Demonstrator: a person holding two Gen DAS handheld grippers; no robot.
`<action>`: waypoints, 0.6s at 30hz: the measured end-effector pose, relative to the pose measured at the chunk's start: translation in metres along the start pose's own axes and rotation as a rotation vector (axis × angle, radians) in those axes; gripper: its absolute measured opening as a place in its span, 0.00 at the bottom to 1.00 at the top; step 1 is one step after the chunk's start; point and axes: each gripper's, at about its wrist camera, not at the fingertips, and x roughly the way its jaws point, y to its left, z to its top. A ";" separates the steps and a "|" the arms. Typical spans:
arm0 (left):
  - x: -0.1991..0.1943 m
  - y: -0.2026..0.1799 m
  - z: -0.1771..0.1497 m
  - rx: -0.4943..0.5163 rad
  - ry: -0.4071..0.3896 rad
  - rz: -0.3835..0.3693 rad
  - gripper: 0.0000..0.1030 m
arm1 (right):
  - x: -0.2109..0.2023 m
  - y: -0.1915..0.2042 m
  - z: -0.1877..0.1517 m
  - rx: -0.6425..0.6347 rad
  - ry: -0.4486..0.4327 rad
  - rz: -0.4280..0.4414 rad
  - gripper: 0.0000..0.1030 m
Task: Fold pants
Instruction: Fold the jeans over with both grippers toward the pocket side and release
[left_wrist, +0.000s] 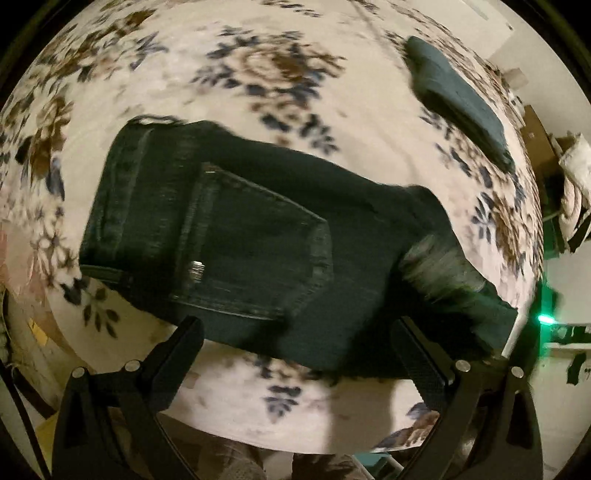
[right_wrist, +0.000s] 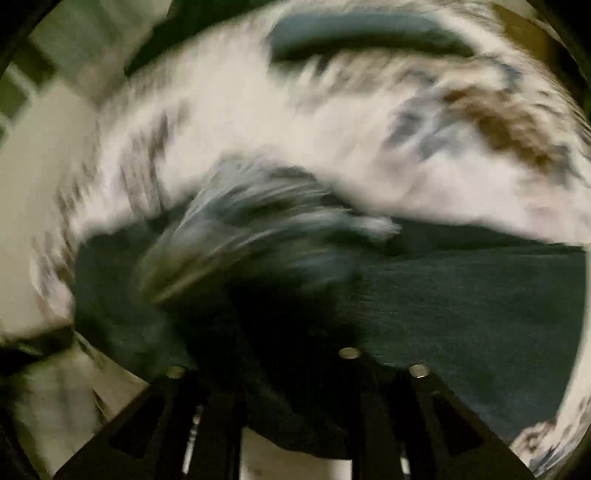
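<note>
Dark jeans (left_wrist: 236, 236) are seen lying on a bed cover (left_wrist: 258, 51) with a flower print in blue and brown on a pale ground. In the left wrist view the jeans are laid across the middle of the cover, with the waistband toward the left side and a back pocket (left_wrist: 255, 247) facing up. Toward the right edge of the cover a folded-over part with a pale, blurred end (left_wrist: 439, 266) is lying on top of the dark cloth.

The left gripper (left_wrist: 299, 354) is held above the near edge of the jeans, pointing steeply down. Its jaws are spread wide and nothing is held between them; the cloth is seen below them, not pinched.

A second garment (left_wrist: 458, 96), dark green-grey and folded, is placed near the far right corner of the cover, well apart from the jeans.

The right wrist view is strongly blurred. The jeans (right_wrist: 461, 314) are seen there filling the lower half, with a pale smeared patch of cloth (right_wrist: 258, 221) in the middle and the second garment (right_wrist: 365, 33) at the top edge. The right gripper (right_wrist: 295, 398) is seen over the dark cloth with its jaws partly apart. It cannot be told whether cloth is caught between them.
</note>
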 end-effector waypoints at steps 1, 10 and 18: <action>0.000 0.005 0.001 -0.007 0.001 -0.016 1.00 | 0.002 0.003 0.002 -0.015 0.009 0.050 0.59; 0.016 -0.041 0.005 0.079 0.025 -0.174 1.00 | -0.096 -0.076 -0.041 0.268 0.000 0.157 0.87; 0.100 -0.098 0.004 0.275 0.093 -0.011 0.67 | -0.099 -0.220 -0.073 0.618 0.001 0.044 0.87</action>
